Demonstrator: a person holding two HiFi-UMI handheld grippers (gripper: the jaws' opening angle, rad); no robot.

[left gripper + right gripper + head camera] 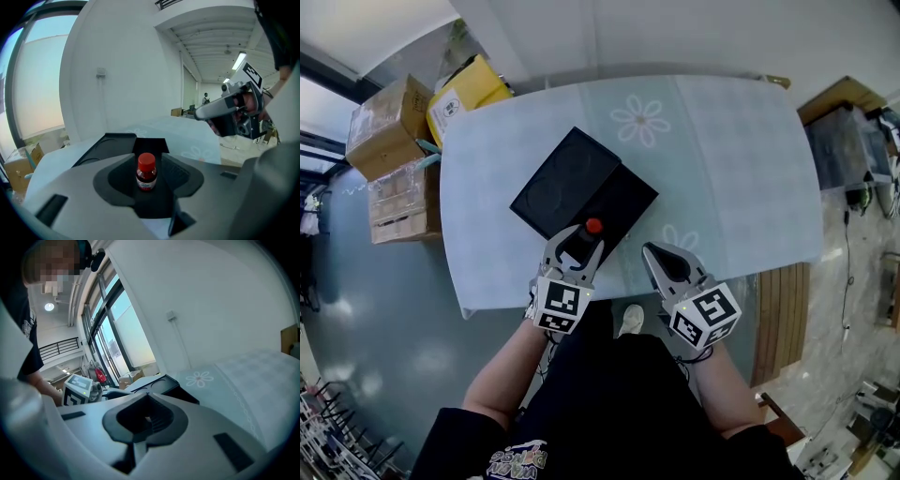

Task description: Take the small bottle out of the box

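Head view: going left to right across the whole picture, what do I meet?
Cardboard boxes → left gripper → right gripper → grey crate. The black box and small bottle overlap the left gripper, so I leave them out.

a small bottle [146, 171] with a red cap, a dark body and a white label is standing upright in the near corner of a black box [625, 199]. the box is lying open, its lid [567, 178] resting flat beside the base on a pale flowered table [741, 159].
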